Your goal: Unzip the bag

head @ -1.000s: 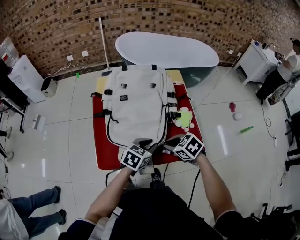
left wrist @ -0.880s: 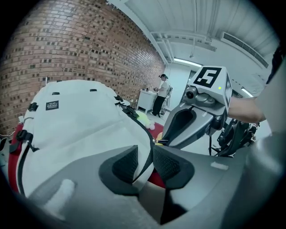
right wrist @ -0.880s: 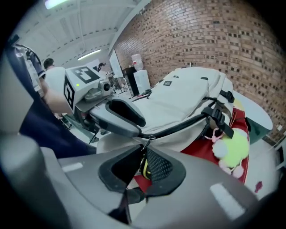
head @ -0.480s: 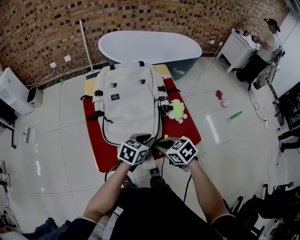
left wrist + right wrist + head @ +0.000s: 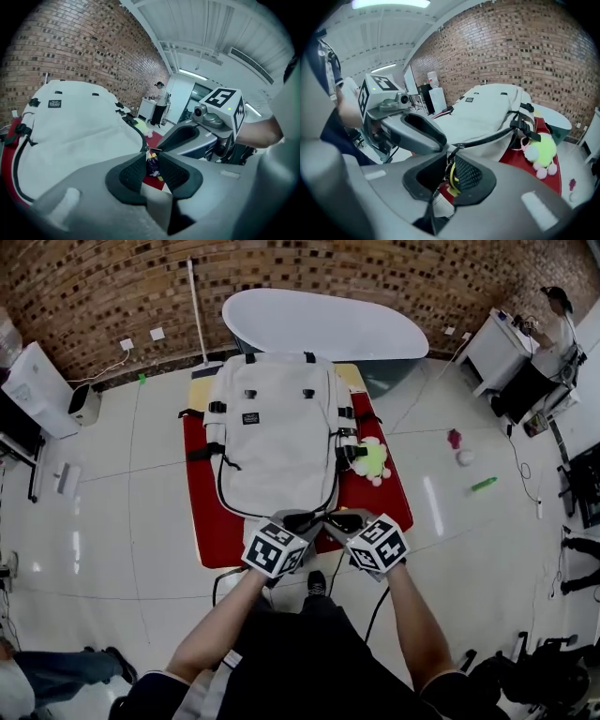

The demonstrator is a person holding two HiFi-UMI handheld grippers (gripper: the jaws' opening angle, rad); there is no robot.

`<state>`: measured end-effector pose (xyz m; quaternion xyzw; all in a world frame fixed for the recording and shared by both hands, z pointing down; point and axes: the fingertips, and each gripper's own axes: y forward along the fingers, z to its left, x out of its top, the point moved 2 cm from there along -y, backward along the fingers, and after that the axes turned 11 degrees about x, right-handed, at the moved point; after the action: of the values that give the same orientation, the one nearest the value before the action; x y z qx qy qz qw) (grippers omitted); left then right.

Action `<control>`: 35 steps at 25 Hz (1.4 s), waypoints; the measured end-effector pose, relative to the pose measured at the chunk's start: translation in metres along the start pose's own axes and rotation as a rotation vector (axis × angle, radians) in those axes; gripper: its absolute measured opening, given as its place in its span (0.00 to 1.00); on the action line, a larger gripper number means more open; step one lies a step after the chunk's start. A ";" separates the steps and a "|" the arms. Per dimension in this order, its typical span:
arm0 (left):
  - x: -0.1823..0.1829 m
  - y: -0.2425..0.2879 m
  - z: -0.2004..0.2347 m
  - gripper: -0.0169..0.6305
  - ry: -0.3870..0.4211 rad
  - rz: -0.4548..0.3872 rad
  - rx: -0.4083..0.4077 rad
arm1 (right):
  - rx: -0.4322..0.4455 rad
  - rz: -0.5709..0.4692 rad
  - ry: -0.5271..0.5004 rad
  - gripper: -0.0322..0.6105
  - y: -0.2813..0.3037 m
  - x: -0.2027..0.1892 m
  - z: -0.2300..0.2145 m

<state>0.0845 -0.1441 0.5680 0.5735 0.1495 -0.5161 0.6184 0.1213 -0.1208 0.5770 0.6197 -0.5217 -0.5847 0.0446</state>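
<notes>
A: Our left gripper point(image 5: 151, 153) and right gripper point(image 5: 449, 158) have both just been opening their jaws a bit.
B: The bag point(image 5: 277, 432) has stayed flat on the red mat point(image 5: 202, 512), with its near end right at our tips.
A: Its zipper pull point(image 5: 458, 149) and a yellow ring point(image 5: 449, 176) sit loose between our right pads. Our left pads pinch nothing.
B: The ring's end is hidden.
</notes>
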 end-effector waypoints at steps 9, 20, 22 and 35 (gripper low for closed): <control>-0.008 0.013 -0.006 0.16 -0.108 0.029 0.192 | 0.283 -0.054 -0.188 0.19 -0.011 -0.006 -0.006; -0.005 0.008 -0.022 0.23 -0.297 0.037 0.351 | 0.508 0.037 -0.328 0.28 -0.025 -0.033 0.002; -0.004 0.012 -0.022 0.25 -0.367 0.025 0.358 | 0.519 0.040 -0.329 0.27 -0.026 -0.035 0.000; -0.004 0.028 -0.034 0.25 -0.570 -0.011 0.318 | 0.546 0.071 -0.410 0.13 -0.022 -0.045 0.010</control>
<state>0.1199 -0.1183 0.5764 0.4946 -0.1087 -0.6762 0.5351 0.1372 -0.0744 0.5897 0.4600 -0.6784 -0.5337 -0.2084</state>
